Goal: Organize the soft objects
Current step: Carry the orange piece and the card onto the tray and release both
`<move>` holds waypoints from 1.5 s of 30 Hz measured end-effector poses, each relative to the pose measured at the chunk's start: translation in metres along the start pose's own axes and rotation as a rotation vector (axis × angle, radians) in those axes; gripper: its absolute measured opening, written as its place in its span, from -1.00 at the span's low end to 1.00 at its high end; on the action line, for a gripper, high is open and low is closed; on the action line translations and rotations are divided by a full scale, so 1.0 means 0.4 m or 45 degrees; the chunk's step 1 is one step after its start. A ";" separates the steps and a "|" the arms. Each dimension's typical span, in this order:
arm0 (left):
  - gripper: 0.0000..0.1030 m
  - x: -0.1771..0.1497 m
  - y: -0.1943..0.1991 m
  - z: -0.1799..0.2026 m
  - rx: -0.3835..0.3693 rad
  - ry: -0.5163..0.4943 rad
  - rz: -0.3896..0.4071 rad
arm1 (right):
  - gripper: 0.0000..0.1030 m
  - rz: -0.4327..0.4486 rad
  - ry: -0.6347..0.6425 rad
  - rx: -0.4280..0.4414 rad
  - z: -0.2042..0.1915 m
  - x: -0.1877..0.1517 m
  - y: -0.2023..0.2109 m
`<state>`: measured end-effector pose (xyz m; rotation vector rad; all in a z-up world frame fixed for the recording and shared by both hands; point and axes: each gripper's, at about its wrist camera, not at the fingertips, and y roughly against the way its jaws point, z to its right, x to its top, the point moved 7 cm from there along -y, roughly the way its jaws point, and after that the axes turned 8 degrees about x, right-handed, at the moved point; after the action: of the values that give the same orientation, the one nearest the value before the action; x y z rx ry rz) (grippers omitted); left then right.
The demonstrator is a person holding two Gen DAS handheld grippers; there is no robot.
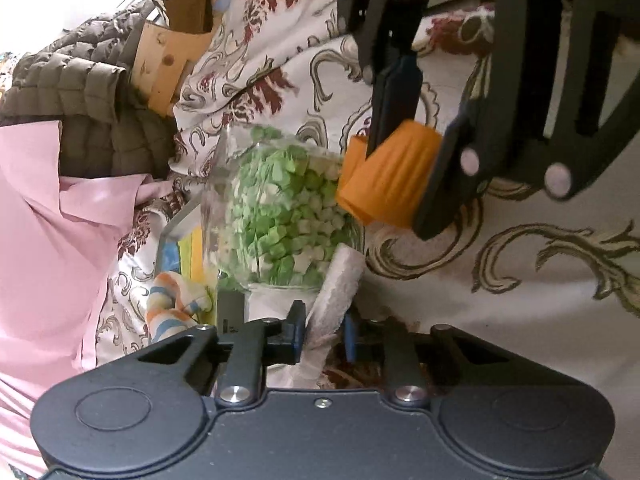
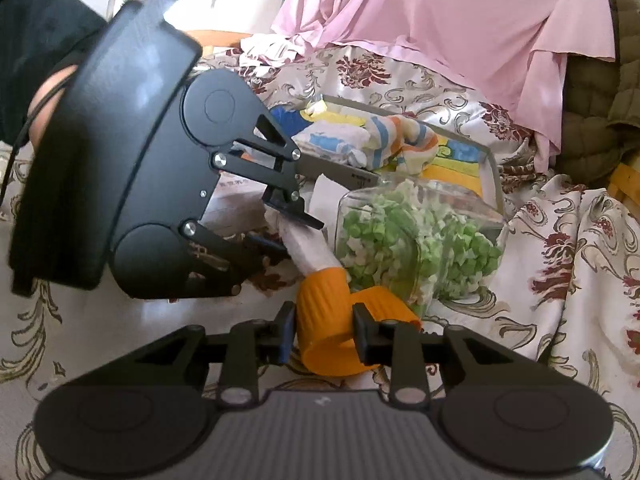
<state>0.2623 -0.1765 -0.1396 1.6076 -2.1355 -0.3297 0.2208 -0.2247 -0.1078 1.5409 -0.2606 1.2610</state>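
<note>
A clear jar (image 1: 276,208) of green and white paper bits lies on its side on the floral bedspread (image 1: 520,280). Its orange ribbed lid (image 2: 320,312) sits between the fingers of my right gripper (image 2: 324,332), which is shut on it. From the left wrist view that lid (image 1: 396,176) shows at the jar's right end, with the right gripper (image 1: 404,184) clamped over it. A white fluffy rolled cloth (image 1: 340,284) lies against the jar. My left gripper (image 1: 322,336) is shut on its near end. In the right wrist view the left gripper (image 2: 294,236) pinches that white cloth (image 2: 308,248) just left of the jar (image 2: 420,248).
Behind the jar a grey-rimmed tray (image 2: 494,176) holds a striped cloth (image 2: 404,140) and other fabric pieces. A pink sheet (image 2: 440,20) and an olive quilted jacket (image 2: 600,100) are heaped at the back. A cardboard piece (image 1: 168,60) leans by the jacket (image 1: 80,92).
</note>
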 end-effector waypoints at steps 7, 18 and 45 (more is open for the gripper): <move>-0.74 0.006 0.050 -0.031 0.033 0.216 0.042 | -0.51 0.017 -0.013 -0.003 0.001 0.018 0.023; -0.75 -0.034 0.159 -0.159 -0.071 1.280 0.001 | -0.60 0.154 -0.050 -0.012 -0.010 0.073 0.110; -0.74 -0.389 -0.276 -0.561 -0.194 2.144 -0.135 | -0.57 0.048 -0.121 -0.079 0.280 0.521 -0.310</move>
<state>0.4991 -0.0439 -0.0247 1.0803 -0.6774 0.6363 0.4590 -0.1770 0.0033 1.5508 -0.3880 1.2000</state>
